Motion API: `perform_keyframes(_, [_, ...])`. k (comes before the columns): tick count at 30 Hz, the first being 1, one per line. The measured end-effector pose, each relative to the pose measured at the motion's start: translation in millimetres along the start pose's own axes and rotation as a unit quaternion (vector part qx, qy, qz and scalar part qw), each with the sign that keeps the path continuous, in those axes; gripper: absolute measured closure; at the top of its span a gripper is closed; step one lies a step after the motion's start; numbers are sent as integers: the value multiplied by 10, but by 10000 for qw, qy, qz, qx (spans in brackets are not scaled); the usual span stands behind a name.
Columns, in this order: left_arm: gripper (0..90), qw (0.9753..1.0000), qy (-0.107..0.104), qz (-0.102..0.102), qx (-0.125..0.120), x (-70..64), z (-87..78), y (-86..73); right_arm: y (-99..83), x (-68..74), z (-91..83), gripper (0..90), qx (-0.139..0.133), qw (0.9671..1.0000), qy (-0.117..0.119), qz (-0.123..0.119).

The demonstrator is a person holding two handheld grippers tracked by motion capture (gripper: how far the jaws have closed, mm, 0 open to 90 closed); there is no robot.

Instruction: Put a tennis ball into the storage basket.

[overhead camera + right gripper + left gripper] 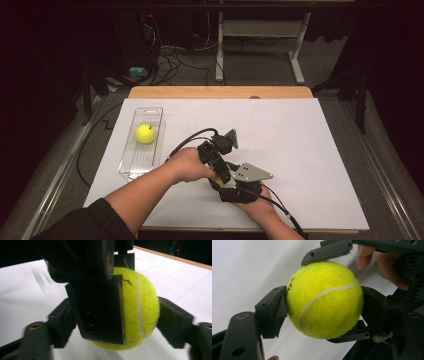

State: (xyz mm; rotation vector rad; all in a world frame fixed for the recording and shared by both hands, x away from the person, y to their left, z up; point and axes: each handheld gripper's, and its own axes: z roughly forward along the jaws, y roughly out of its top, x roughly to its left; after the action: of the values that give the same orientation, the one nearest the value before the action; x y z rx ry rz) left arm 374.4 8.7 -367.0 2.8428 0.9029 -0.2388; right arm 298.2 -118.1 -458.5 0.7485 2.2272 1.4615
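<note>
Fuzzy yellow felt tennis ball (324, 300) is pinched between both hand-held grippers, right of the clear plastic tray (125, 162) and above the bench. Left hand-held gripper (323, 302) and right hand-held gripper (115, 320) each clamp its widest part. Judged light, springy, grippy; squeeze gently.

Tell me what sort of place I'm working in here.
Probably a lab or recording workshop: a white sheet covers the worktable, cables lie tangled on the carpeted floor, and an adjustable desk frame stands behind in a darkened room.

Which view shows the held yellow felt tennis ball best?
Left gripper view: the held yellow felt tennis ball shows whole, seam clear. In the right gripper view a black finger covers half; the high view shows a sliver.
</note>
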Motion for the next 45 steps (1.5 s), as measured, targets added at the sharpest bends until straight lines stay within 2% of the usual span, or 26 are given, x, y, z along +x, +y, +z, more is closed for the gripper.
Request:
perform_keyframes(2, [269,10000,30,-21,-41,6,-33,1,4,-7,9,121,67,10000,23,63])
perform_keyframes(5, [269,9999,116,-71,-61,49,-98,-13,-11,-27,12,7,144,9999,7,29])
perform_keyframes(12, [269,9990,237,-367,-60,277,-239,-131,-53,-119,-95,0,149,9996,-241,4])
perform_keyframes(15, [269,9982,307,-509,-78,380,-308,-199,-76,-214,-163,0,106,9993,-342,43])
perform_keyframes(20, [269,9963,427,-742,-114,553,-432,-320,-111,-407,-289,0,91,9976,-667,129])
perform_keyframes(25, [269,9928,602,-1028,-157,747,-563,-463,-158,-594,-442,0,45,9950,-972,229])
perform_keyframes(30, [269,9893,672,-1286,-147,951,-692,-630,-228,-768,-616,0,44,9915,-1266,288])
perform_keyframes(32, [269,9867,753,-1435,-153,1032,-733,-702,-263,-835,-678,0,73,9895,-1419,271])
perform_keyframes(36, [269,9823,827,-1678,-100,1189,-795,-848,-327,-953,-815,0,60,9864,-1592,391])
perform_keyframes(45, [269,9726,980,-2106,-68,1444,-865,-1153,-460,-1103,-1089,0,16,9815,-1839,540])
